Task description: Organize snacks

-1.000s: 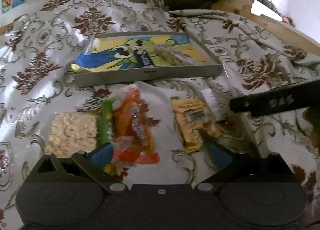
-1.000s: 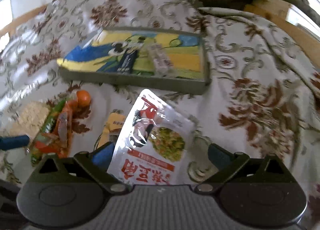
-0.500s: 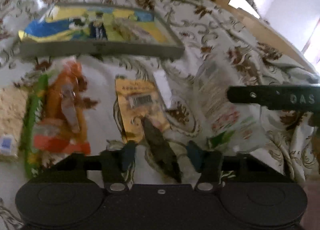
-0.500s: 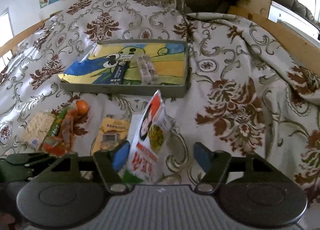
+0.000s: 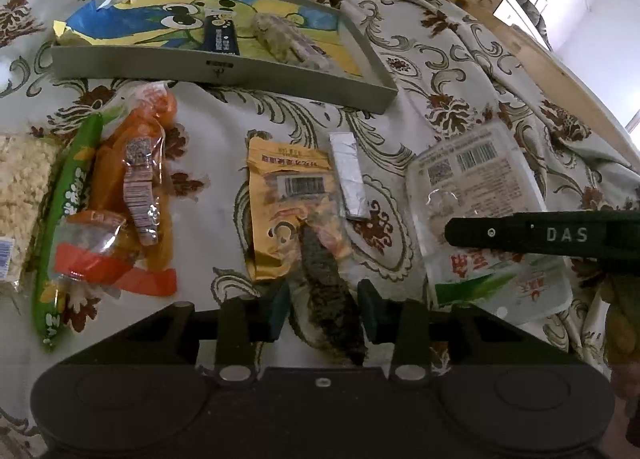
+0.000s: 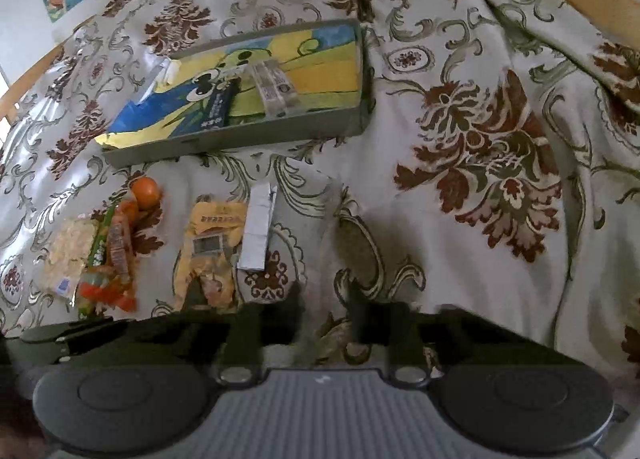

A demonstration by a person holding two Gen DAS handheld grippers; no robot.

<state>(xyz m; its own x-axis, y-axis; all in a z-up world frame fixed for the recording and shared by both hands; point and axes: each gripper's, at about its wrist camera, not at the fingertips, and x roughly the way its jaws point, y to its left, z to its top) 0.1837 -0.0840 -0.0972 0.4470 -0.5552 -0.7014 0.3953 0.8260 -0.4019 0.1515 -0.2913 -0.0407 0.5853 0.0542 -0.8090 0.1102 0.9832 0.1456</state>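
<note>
Patterned cloth with brown and olive scrolls covers the bed. Near its far edge a grey tray holds a cartoon sheet, a dark bar and a pale packet. "DAS" is printed on the right gripper, whose jaws are closing on a clear pouch with barcodes. The left gripper is closing around a dark snack beside a yellow packet and a silver bar.
</note>
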